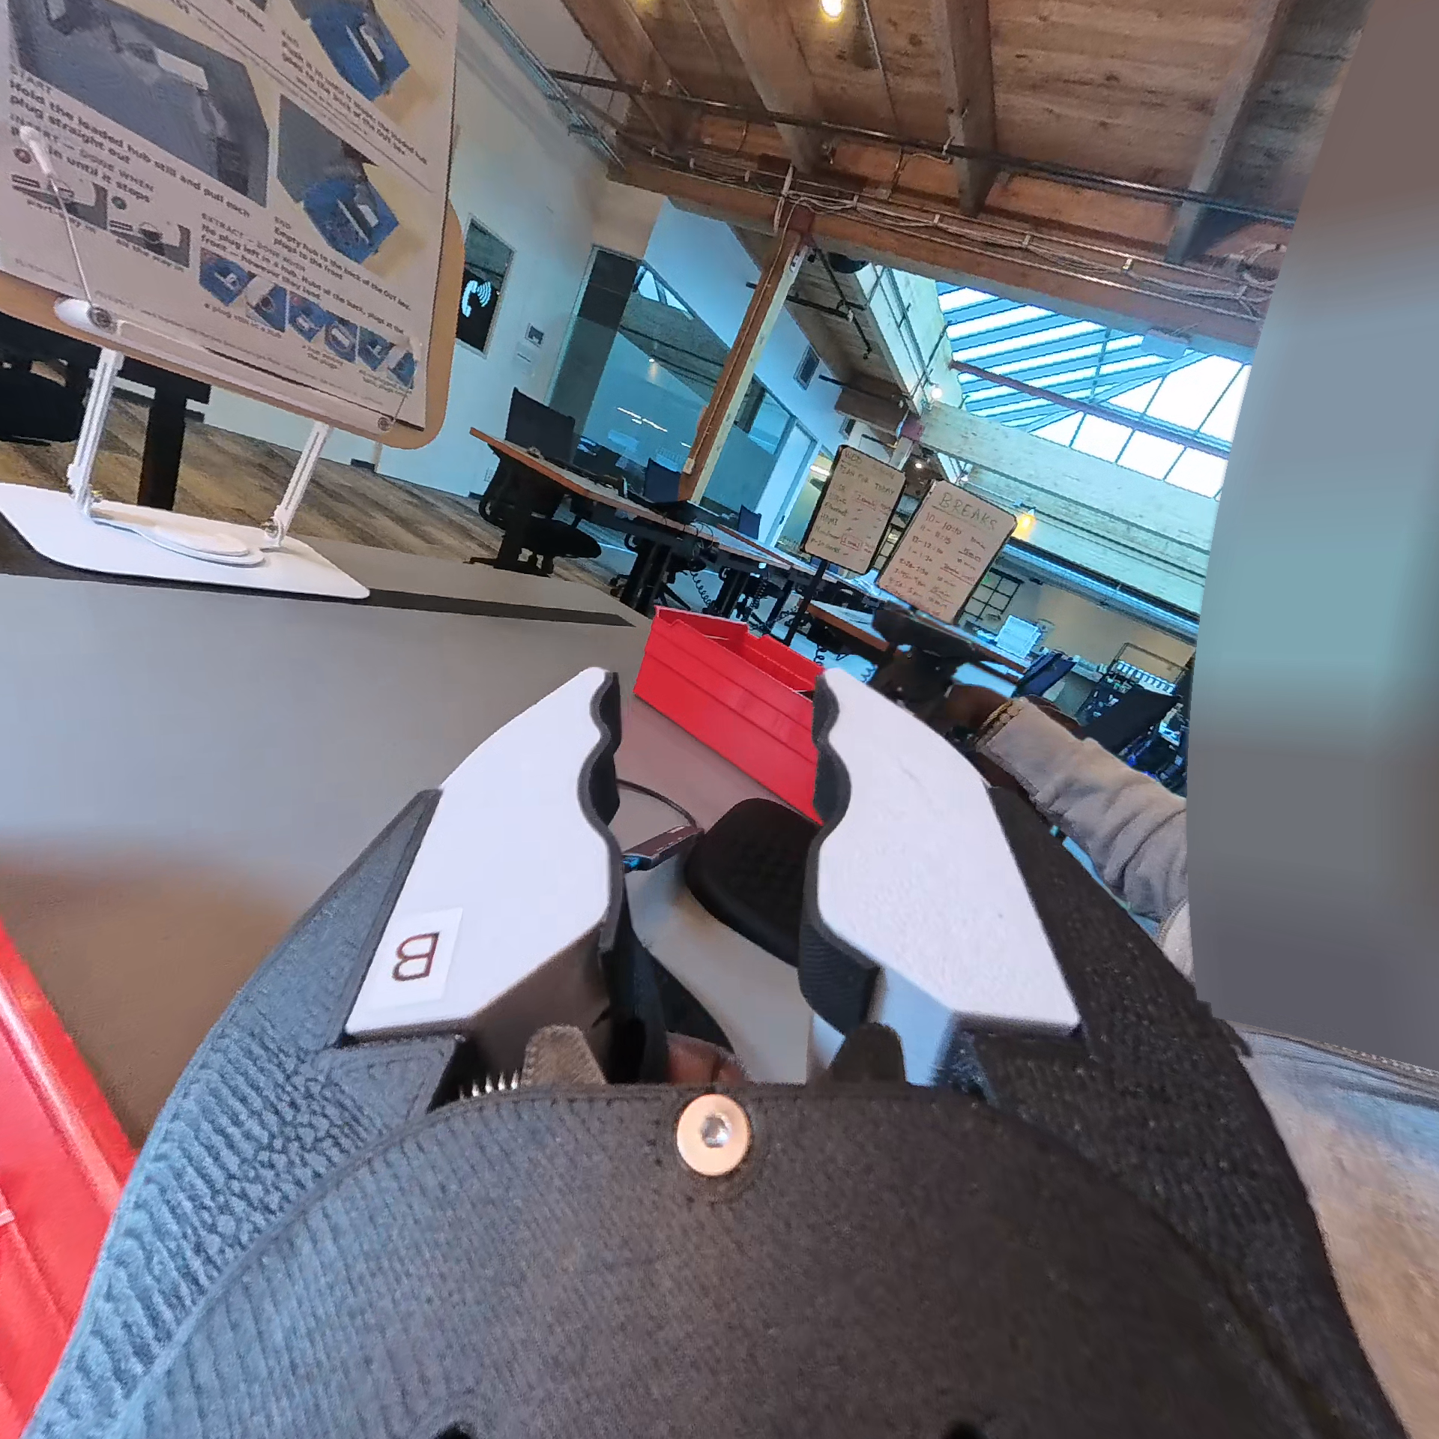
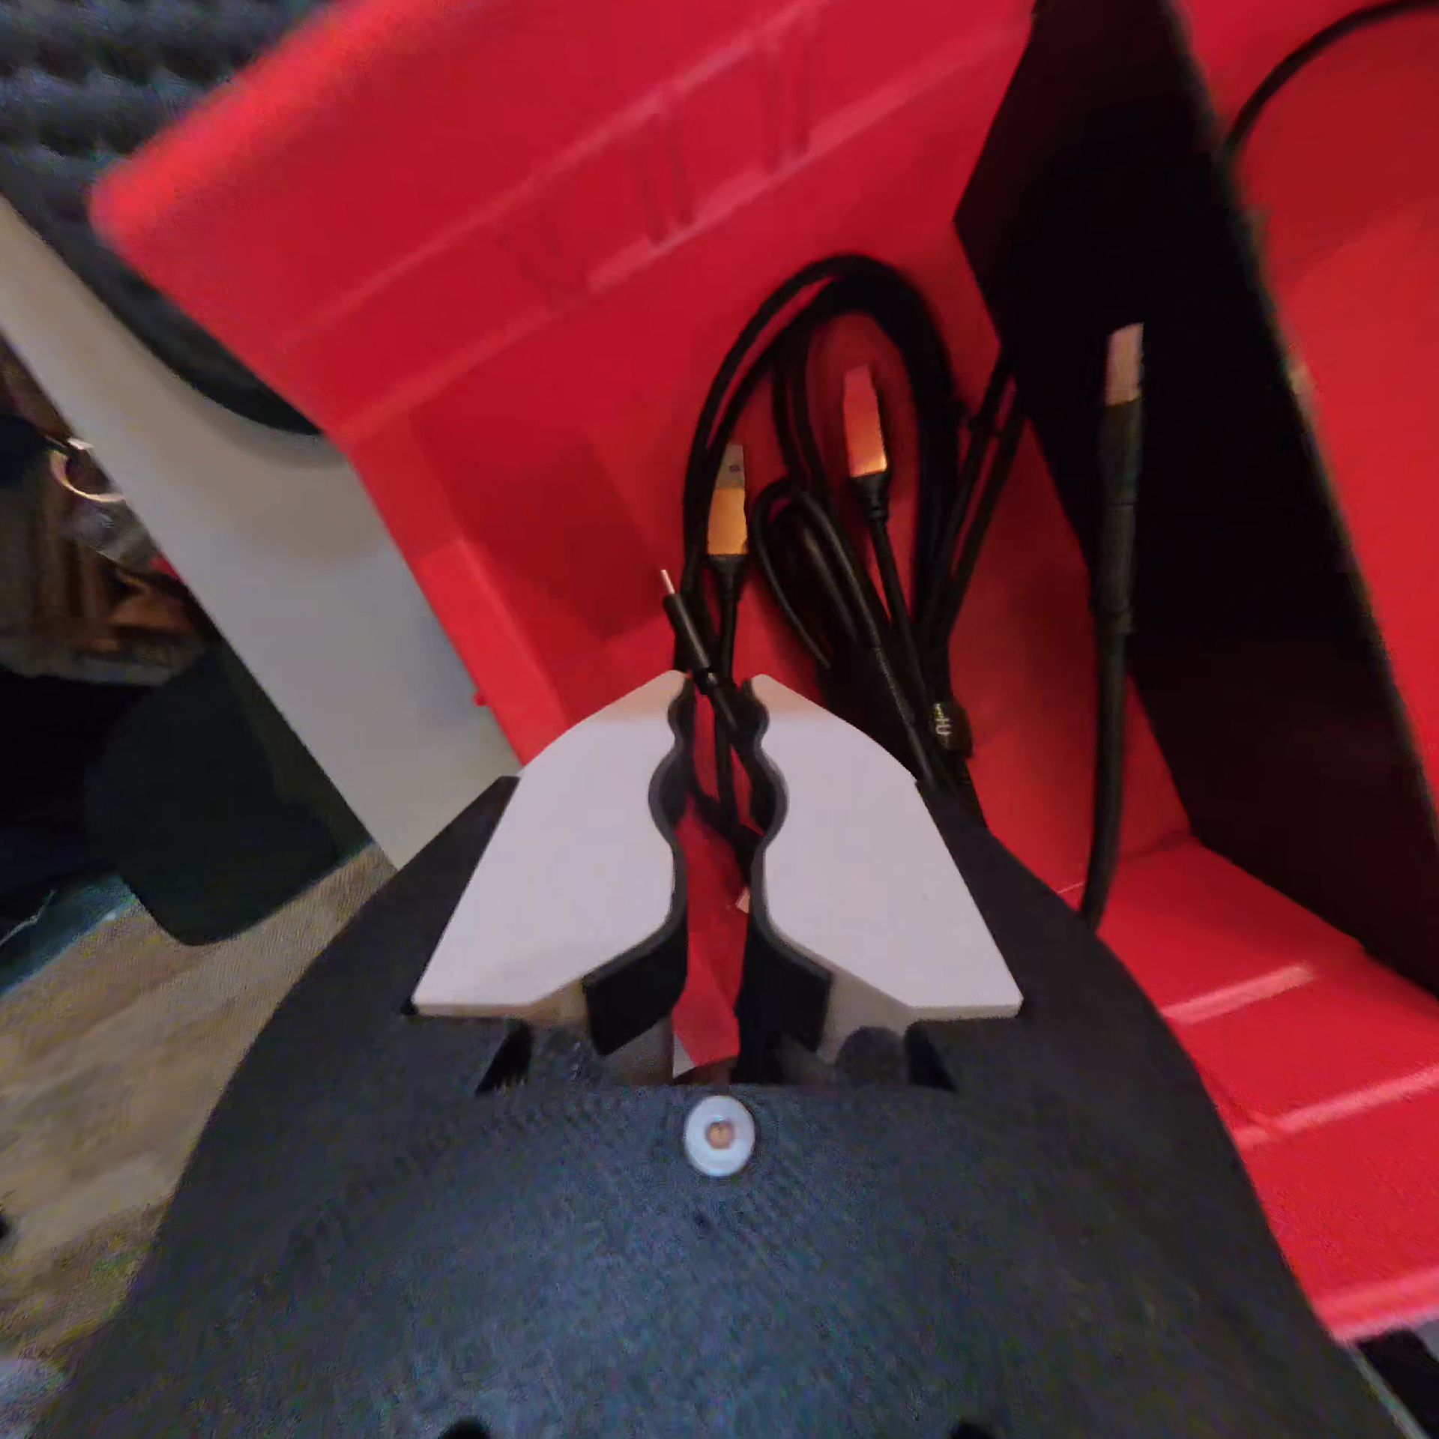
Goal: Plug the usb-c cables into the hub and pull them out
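In the right wrist view, my right gripper (image 2: 716, 689) is over a red bin (image 2: 467, 233). Its jaws are closed on a thin black USB-C cable (image 2: 689, 623), whose small plug sticks out just past the fingertips. More black cables with wider metal plugs (image 2: 864, 436) lie coiled in the bin behind it. In the left wrist view, my left gripper (image 1: 716, 693) is open and empty above the grey table (image 1: 233, 740). Between its fingers I see a small dark hub (image 1: 662, 842) lying on the table, with a thin cable beside it.
A red bin (image 1: 724, 701) stands just beyond the left gripper and another red edge (image 1: 39, 1168) is at the lower left. A stand with an instruction sheet (image 1: 218, 195) is at the back left. A person's sleeve (image 1: 1090, 802) is at the right. A black divider (image 2: 1129, 195) stands in the bin. Across from one pair of fingers to the other is roughly 50 cm.
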Available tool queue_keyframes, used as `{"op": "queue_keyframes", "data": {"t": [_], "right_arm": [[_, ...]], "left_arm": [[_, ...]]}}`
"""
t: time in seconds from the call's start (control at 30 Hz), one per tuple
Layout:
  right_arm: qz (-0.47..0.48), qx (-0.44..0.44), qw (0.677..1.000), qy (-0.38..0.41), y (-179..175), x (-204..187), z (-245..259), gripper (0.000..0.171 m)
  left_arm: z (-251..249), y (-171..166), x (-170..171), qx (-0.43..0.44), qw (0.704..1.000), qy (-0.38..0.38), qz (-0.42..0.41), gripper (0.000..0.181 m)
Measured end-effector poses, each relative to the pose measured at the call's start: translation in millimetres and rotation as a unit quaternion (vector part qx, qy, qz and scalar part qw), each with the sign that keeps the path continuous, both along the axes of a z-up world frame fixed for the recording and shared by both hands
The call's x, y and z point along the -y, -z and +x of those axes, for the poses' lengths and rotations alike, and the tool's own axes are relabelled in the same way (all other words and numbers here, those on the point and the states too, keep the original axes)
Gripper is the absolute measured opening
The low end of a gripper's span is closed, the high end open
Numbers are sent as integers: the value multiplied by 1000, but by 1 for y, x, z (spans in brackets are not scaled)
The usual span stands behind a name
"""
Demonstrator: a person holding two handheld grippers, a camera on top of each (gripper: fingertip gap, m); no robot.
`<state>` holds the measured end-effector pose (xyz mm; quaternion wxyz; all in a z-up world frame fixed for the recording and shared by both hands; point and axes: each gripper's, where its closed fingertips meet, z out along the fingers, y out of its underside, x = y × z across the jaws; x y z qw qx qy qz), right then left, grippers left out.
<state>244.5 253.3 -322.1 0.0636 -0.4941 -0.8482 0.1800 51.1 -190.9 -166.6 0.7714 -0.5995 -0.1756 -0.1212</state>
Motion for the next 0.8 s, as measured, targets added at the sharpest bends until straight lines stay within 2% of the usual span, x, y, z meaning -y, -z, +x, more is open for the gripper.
{"op": "queue_keyframes", "data": {"t": [0.07,0.13,0.27,0.4,0.5,0.57,0.67,0.73,0.8], "right_arm": [[37,51,998,-2,17,-2,5,16],[58,63,996,2,24,-3,3,16],[53,23,998,24,6,-4,-2,41],[42,-71,996,43,-31,7,-8,64],[31,-220,972,79,-80,18,-25,73],[20,-361,925,116,-123,23,-35,76],[-17,-547,822,156,-173,35,-33,75],[-76,-631,755,159,-191,54,-25,75],[-146,-681,704,140,-198,79,-20,76]], "left_arm": [[-1,3,0,-3,1000,-5,-10,48],[-2,6,-1,-7,1000,-8,-19,48],[-4,13,-4,-8,999,-15,-41,48],[-12,31,-10,-12,994,-46,-101,49],[-18,53,-19,-18,983,-68,-172,53],[-18,71,-27,-26,970,-74,-231,55],[-18,97,-42,-28,948,-76,-307,56],[-17,113,-51,-31,932,-72,-354,58],[-19,131,-58,-42,912,-71,-402,59]]}}
